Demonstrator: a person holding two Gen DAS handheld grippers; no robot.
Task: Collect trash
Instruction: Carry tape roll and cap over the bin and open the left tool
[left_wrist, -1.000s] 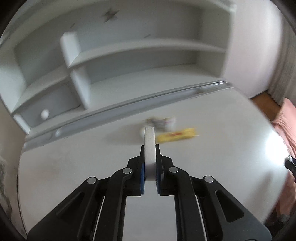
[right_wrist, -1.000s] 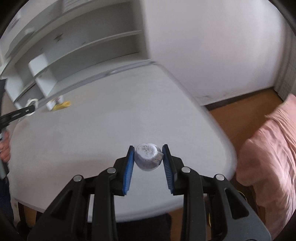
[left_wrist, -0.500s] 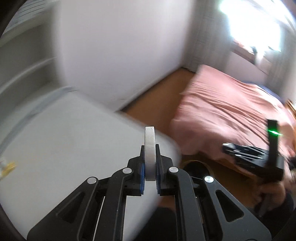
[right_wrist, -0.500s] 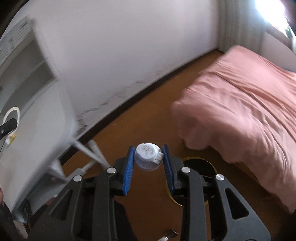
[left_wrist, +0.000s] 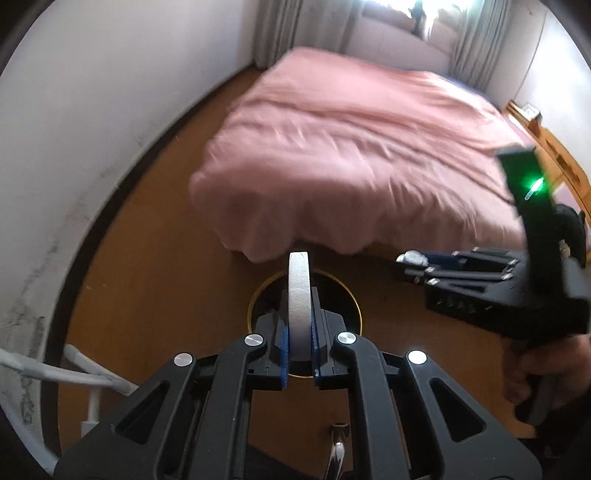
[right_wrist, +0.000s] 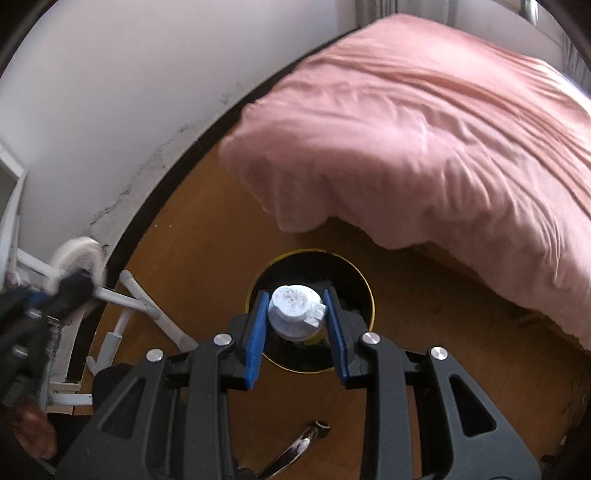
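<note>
Underfoot runs a brown wooden floor (right_wrist: 207, 236), bounded by a scuffed white wall (left_wrist: 74, 122) and a bed under a pink cover (right_wrist: 424, 122). One round black bin with a yellow rim (right_wrist: 364, 284) stands on the floor near the bed's corner. Two pieces of trash are in view: the left gripper (left_wrist: 298, 334) is clamped on one white tape ring (left_wrist: 298, 291), the right gripper (right_wrist: 297, 325) on one white speckled cap (right_wrist: 295, 304). Both point down over the bin's mouth.
</note>
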